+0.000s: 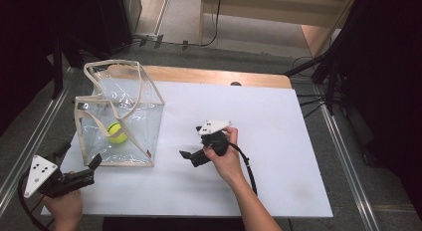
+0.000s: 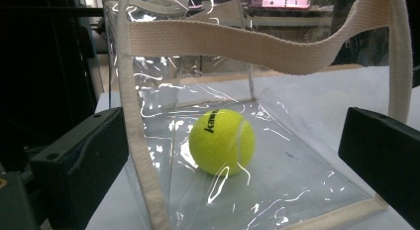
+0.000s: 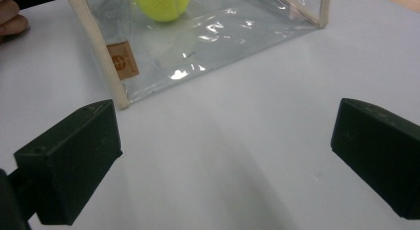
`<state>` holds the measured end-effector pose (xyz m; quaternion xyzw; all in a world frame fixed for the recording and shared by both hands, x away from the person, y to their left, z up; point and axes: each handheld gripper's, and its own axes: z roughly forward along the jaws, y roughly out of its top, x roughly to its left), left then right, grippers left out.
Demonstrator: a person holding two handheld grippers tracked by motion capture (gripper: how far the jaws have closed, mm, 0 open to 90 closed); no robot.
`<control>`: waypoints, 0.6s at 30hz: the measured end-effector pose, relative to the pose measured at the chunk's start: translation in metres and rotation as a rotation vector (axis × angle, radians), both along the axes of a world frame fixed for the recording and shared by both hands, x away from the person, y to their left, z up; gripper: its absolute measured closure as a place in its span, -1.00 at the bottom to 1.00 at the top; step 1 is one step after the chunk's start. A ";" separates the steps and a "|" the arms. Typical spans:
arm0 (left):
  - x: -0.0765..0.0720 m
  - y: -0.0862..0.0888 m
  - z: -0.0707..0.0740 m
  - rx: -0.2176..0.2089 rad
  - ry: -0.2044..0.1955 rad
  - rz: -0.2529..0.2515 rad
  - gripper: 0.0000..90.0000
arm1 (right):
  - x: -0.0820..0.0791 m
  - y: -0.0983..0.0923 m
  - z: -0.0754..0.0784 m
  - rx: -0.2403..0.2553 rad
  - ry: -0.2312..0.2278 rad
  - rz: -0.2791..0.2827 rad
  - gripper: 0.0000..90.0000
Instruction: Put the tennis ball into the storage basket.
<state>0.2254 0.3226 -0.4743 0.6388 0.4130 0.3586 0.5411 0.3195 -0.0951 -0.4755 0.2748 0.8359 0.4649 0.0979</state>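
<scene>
Clear plastic bag [image 1: 122, 119] stands at the table's [image 1: 278, 141] left, holding the tennis ball [image 1: 117, 132]. Both grippers, left [image 1: 82, 164] and right [image 1: 191, 152], gape empty; the left should probably close squarely on the cloth-edged corner [image 2: 141, 155].

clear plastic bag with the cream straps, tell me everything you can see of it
The clear plastic bag with cream webbing trim stands upright and open on the white table top, at its left side. Two cream handles arch over its mouth. A small brown label sits at one lower corner. A yellow-green tennis ball rests on its floor. Neither gripper touches it.
</scene>
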 end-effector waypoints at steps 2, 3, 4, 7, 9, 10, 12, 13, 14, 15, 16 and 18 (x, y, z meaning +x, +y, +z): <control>0.000 0.000 0.000 -0.002 -0.002 0.000 -1.00 | -0.003 -0.007 -0.002 0.002 -0.004 -0.012 -1.00; 0.000 0.000 0.000 -0.001 -0.001 0.000 -1.00 | -0.005 -0.010 -0.003 0.004 -0.002 -0.018 -1.00; 0.000 0.000 0.000 -0.003 0.001 0.002 -1.00 | -0.006 -0.013 -0.004 0.007 -0.002 -0.021 -1.00; 0.000 0.000 0.000 -0.004 0.000 0.002 -1.00 | -0.010 -0.022 -0.007 0.006 -0.002 -0.037 -1.00; 0.000 0.000 0.000 0.001 0.001 0.001 -1.00 | -0.012 -0.028 -0.010 0.008 0.003 -0.044 -1.00; 0.000 0.000 0.000 0.001 0.000 0.002 -1.00 | -0.013 -0.031 -0.011 0.007 0.006 -0.051 -1.00; 0.000 0.000 0.000 -0.002 0.000 0.003 -1.00 | -0.016 -0.037 -0.012 0.005 0.007 -0.065 -1.00; 0.000 0.001 0.000 -0.003 0.000 0.002 -1.00 | -0.017 -0.040 -0.012 0.008 0.009 -0.069 -1.00; 0.000 0.001 0.000 -0.004 -0.001 0.002 -1.00 | -0.019 -0.044 -0.012 0.006 0.006 -0.078 -1.00; 0.000 0.001 0.000 -0.003 0.001 0.003 -1.00 | -0.020 -0.047 -0.012 0.006 0.004 -0.081 -1.00; 0.000 0.001 0.000 -0.002 0.001 0.003 -1.00 | -0.021 -0.050 -0.013 0.010 0.001 -0.089 -1.00; 0.000 0.000 0.000 -0.002 0.000 0.004 -1.00 | -0.023 -0.057 -0.012 0.011 0.001 -0.104 -1.00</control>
